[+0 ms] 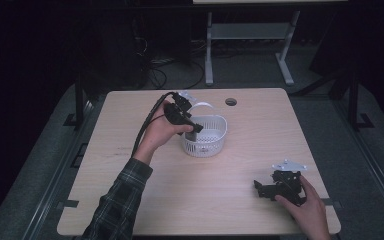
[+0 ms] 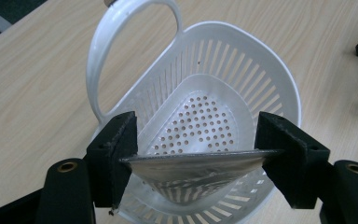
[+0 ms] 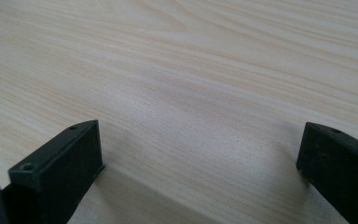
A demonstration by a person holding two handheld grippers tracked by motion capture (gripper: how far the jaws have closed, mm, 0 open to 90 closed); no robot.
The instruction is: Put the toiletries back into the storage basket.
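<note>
Wooden table carries a white slotted basket mid-table. Left gripper clenches a thin metal strainer piece by its edges, above the basket, likely to drop it in. Right gripper rests unclenched, idle, near the table's front right edge.

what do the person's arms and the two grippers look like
Both grippers are black. The left gripper trails a thick black cable. Its blocky jaws have flat inner faces and round brass-coloured inserts near their bases. The right gripper carries a grey three-cornered plate on top and has the same blocky black jaws. The left forearm wears a dark plaid sleeve; the right hand shows no sleeve.
</note>
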